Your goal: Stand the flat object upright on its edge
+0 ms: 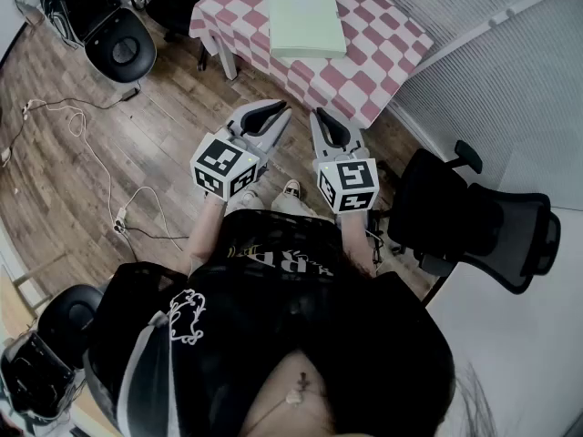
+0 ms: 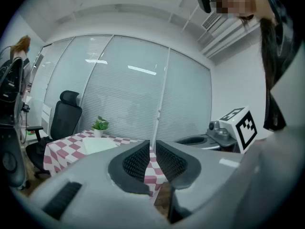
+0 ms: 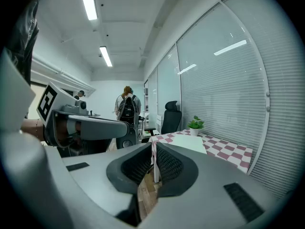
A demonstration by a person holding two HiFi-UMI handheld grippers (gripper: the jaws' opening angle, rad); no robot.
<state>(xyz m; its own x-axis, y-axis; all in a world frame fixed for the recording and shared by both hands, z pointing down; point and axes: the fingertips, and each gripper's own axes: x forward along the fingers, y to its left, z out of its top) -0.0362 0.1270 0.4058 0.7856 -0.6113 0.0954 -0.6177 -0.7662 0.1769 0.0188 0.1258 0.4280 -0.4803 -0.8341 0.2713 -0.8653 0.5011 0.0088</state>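
Plainly, the pale green flat rectangular pad (image 1: 305,19) lies flat on the red-and-white checked tabletop (image 1: 364,76), with a small green potted plant (image 2: 99,125) near it. Well short of the table, over the brown wooden floor (image 1: 155,144), the left claw (image 1: 276,109) and right claw (image 1: 321,116) hang side by side, each clenched on nothing.

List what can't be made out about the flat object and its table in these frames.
- Flat object: thickness and material unclear. The head view shows only its top, and in both gripper views it is far off and small.
- Table: its far end is cut off by the head view's top edge.
- Plant: small in both gripper views and outside the head view.
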